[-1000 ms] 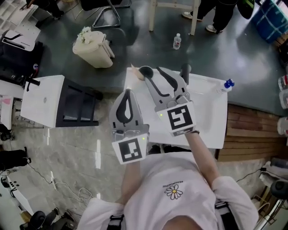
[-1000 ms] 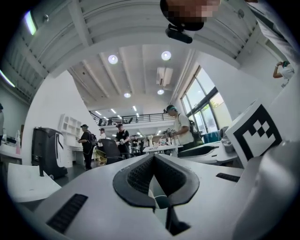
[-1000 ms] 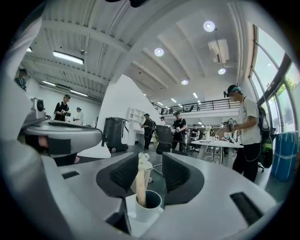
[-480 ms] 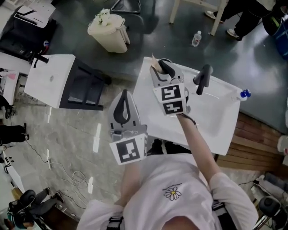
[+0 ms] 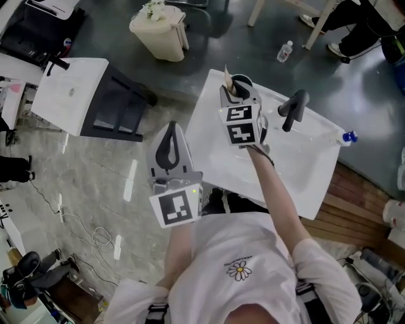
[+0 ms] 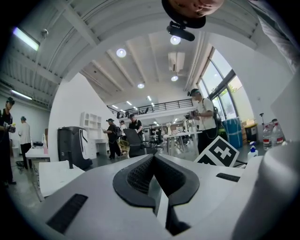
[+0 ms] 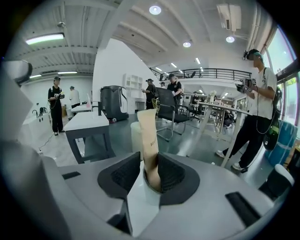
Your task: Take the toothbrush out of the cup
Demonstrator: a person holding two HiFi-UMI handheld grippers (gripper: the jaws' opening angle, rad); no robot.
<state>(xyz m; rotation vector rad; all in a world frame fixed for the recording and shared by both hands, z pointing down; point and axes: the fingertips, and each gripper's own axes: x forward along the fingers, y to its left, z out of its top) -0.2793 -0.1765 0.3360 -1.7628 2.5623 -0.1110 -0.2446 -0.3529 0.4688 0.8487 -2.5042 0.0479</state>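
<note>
Beyond the jaws of the right gripper (image 7: 149,164), a glossy dark grey floor (image 7: 187,140) runs to a white wall (image 7: 115,63). Left of the jaws stands a white table (image 7: 89,123); straight ahead is a black office chair (image 7: 167,108). High above them, round ceiling lights (image 7: 155,9) glow. A railed mezzanine (image 7: 206,72) crosses behind, with tall windows (image 7: 289,89) far right. Under the left gripper (image 5: 169,130) jaws lie pale marbled tiles (image 5: 95,190).

Glossy sink (image 5: 299,166); matt paper-wrapped toothbrush (image 7: 149,140)

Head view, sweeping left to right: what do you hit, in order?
side table → left gripper → right gripper → faucet → blue-capped bottle
</note>
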